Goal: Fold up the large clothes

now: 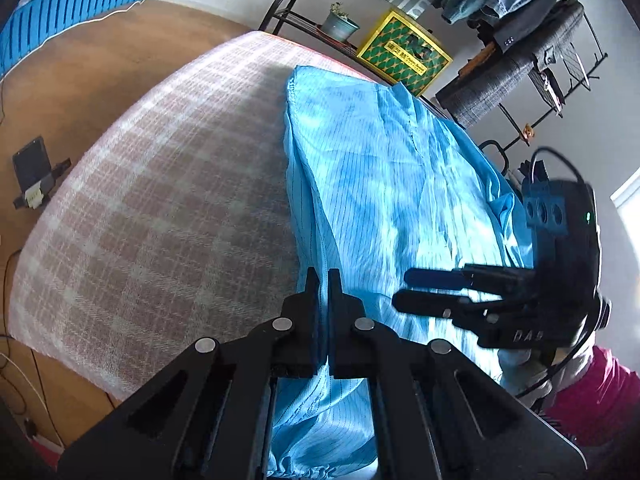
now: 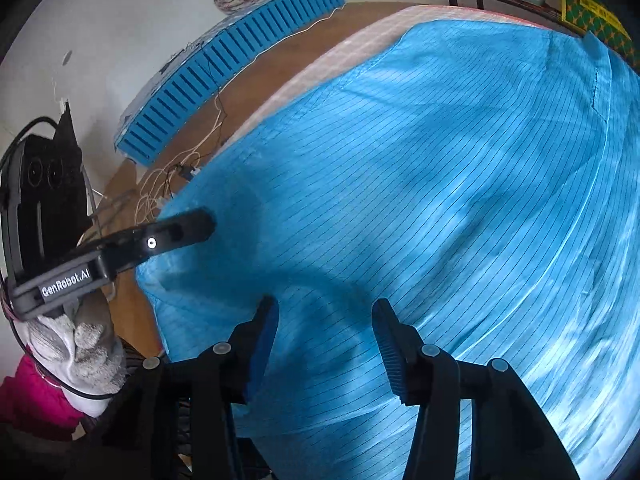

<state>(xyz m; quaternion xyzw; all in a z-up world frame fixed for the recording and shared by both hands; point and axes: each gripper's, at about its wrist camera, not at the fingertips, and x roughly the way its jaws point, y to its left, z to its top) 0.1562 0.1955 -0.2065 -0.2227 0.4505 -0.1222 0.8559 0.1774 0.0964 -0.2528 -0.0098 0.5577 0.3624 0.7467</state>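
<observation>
At the bottom centre of the left wrist view, the left gripper (image 1: 324, 276) is seen with its two fingers drawn almost together, a thin fold of the blue garment (image 1: 384, 184) being pinched between them at the cloth's left edge. In the right wrist view the right gripper (image 2: 325, 308) is held with its fingers spread wide over the same blue garment (image 2: 420, 184), nothing being clasped between them; its blue ribbed pads (image 2: 394, 364) are seen above the fabric at the bottom centre of the frame. The same released gripper is shown at the right of the left wrist view, lying across the cloth. The pinstriped garment is spread over a plaid-covered surface (image 1: 160, 200), which fills the left and centre of the left wrist view, the cloth occupying its right part. A gloved hand (image 2: 80, 348) is seen at the lower left of the right wrist view. A yellow and green box (image 1: 404, 52) and a potted plant (image 1: 340, 24) are placed on a rack at the top of the left wrist view, with a clothes rack (image 1: 532, 32) at the upper right.
</observation>
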